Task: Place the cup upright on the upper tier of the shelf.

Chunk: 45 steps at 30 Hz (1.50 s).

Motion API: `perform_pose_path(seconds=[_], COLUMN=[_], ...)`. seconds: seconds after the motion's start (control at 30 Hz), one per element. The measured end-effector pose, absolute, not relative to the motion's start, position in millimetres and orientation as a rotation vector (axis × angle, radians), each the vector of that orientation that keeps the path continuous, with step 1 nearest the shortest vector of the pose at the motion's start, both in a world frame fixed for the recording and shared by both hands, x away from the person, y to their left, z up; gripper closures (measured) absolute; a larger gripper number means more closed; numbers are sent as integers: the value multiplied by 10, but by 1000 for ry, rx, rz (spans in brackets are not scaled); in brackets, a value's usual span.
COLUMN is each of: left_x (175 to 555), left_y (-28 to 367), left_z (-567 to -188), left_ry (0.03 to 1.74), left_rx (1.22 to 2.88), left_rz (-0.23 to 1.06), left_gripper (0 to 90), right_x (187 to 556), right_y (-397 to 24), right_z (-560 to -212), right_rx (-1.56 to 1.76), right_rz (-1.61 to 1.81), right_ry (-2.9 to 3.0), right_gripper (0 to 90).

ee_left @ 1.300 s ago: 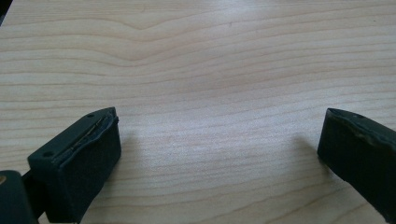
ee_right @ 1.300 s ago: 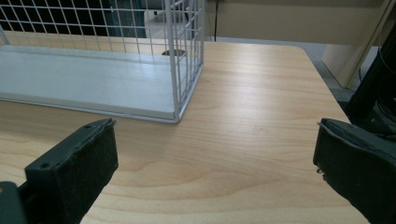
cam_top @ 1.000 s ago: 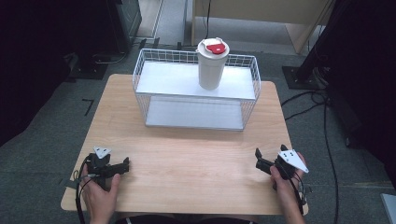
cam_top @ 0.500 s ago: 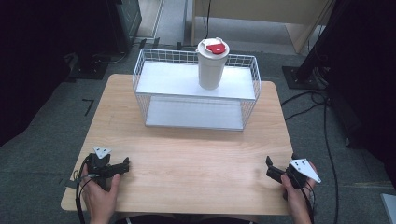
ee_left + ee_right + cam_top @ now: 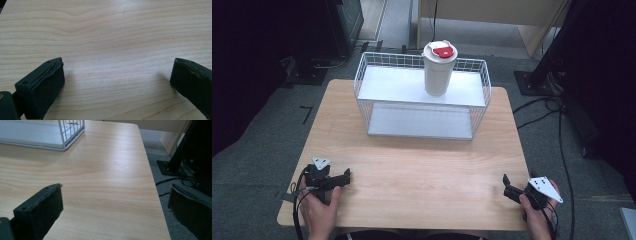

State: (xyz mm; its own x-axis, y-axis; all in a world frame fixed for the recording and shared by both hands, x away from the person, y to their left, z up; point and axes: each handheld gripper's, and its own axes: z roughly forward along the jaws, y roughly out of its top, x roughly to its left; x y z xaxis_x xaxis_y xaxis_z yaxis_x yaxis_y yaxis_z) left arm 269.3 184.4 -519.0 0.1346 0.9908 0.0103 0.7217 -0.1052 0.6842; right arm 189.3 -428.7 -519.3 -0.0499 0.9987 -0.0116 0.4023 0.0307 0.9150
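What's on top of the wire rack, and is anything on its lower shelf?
A white cup with a red-and-white lid stands on the wire rack's top shelf. The lower shelf looks bare; its rear is hidden.

Rack (image 5: 422,105) sits at 12 o'clock on the table (image 5: 412,170), cup (image 5: 439,70) on its top shelf. Left gripper (image 5: 343,178) at 7, right gripper (image 5: 508,189) at 5.

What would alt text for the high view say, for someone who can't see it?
A white cup with a red-marked lid stands on the top shelf of a white wire rack at the far side of a wooden table. Near the front corners, hands hold the left gripper and right gripper, both empty.
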Motion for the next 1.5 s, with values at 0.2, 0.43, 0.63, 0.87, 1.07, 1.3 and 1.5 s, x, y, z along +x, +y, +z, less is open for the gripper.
perform_pose_path(seconds=[0.2,0.43,0.63,0.87,1.07,1.3,1.5], left_x=[2693,2693,2693,2693,2693,2693,2693], left_y=[1844,1844,1844,1844,1843,1844,1844], left_z=[-5191,-5191,-5191,-5191,-5191,-5191,-5191], left_ry=[1642,1641,1642,1642,1642,1642,1641], left_rx=[1885,1885,1885,1885,1885,1885,1885], left_rz=[661,661,661,661,661,661,662], left_gripper=[0,0,0,0,0,0,0], right_x=[1861,1851,1844,1870,1891,1892,1918], right_y=[-4320,-4338,-4369,-4389,-4413,-4412,-4411], right_z=[-5200,-5217,-5235,-5259,-5268,-5268,-5268], right_rx=[1531,1581,1626,1669,1690,1694,1689], right_rz=[943,873,845,798,803,803,808], right_ry=[1616,1710,1769,1839,1866,1866,1872], right_gripper=[0,0,0,0,0,0,0])
